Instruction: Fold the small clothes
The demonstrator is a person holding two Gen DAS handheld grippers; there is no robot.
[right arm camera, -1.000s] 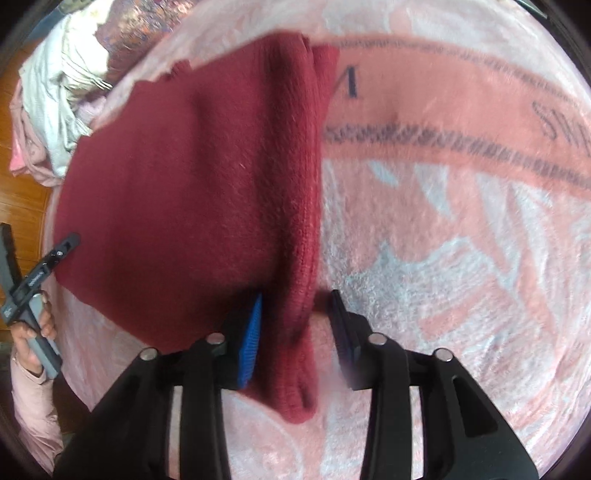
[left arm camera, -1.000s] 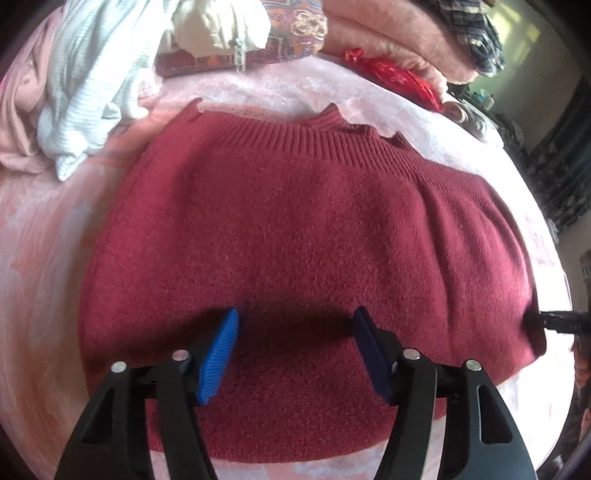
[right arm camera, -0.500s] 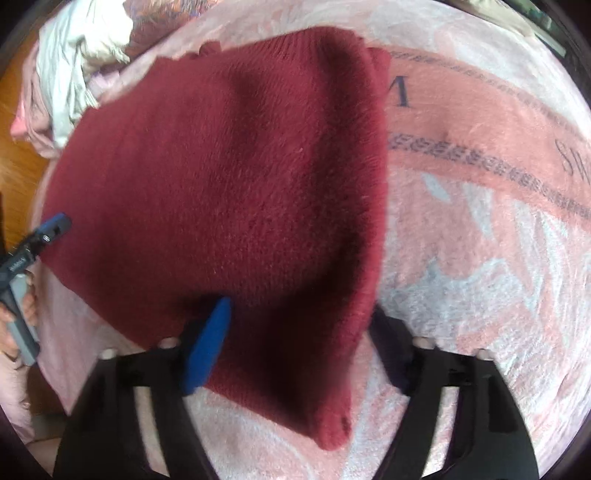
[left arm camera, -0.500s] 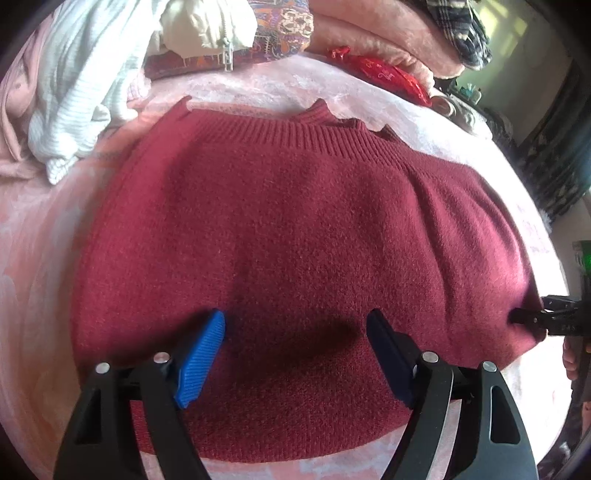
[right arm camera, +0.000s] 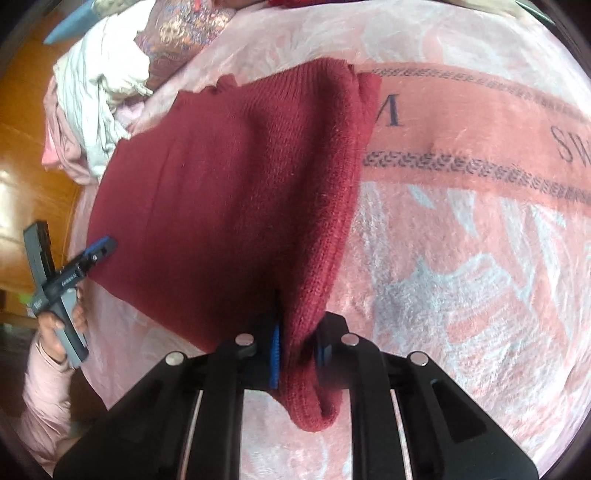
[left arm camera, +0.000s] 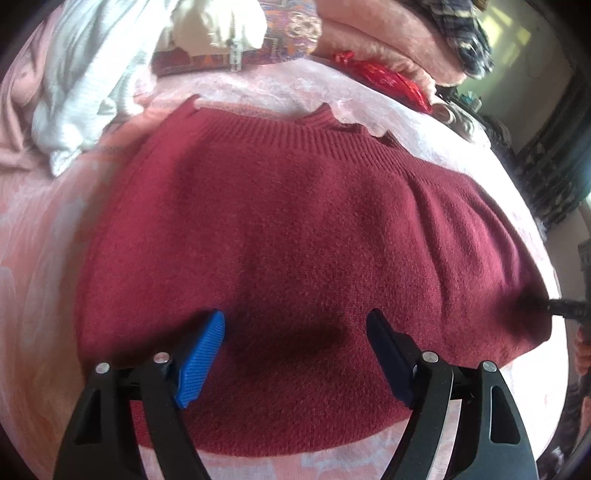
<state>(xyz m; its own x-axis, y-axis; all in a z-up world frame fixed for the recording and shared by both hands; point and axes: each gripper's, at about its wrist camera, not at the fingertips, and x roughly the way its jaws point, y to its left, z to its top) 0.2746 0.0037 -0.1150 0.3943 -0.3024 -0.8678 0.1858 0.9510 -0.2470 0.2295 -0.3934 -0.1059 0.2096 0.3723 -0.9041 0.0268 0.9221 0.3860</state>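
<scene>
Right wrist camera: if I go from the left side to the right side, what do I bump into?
Wooden floor → left gripper → red sweater → pink blanket. The right gripper at the bottom has its jaws shut on the sweater's edge.

One dark red knitted sweater (left arm camera: pixel 303 251) lies on one pink blanket (right arm camera: pixel 461 258), and two grippers work at it: the left gripper (left arm camera: pixel 295 332) and the right gripper (right arm camera: pixel 297 350). Beyond the sweater's ribbed edge sits one heap of other clothes, in which one white ribbed garment (left arm camera: pixel 85 85), one red cloth (left arm camera: pixel 380 75) and one plaid piece (left arm camera: pixel 461 33) can be counted.
</scene>
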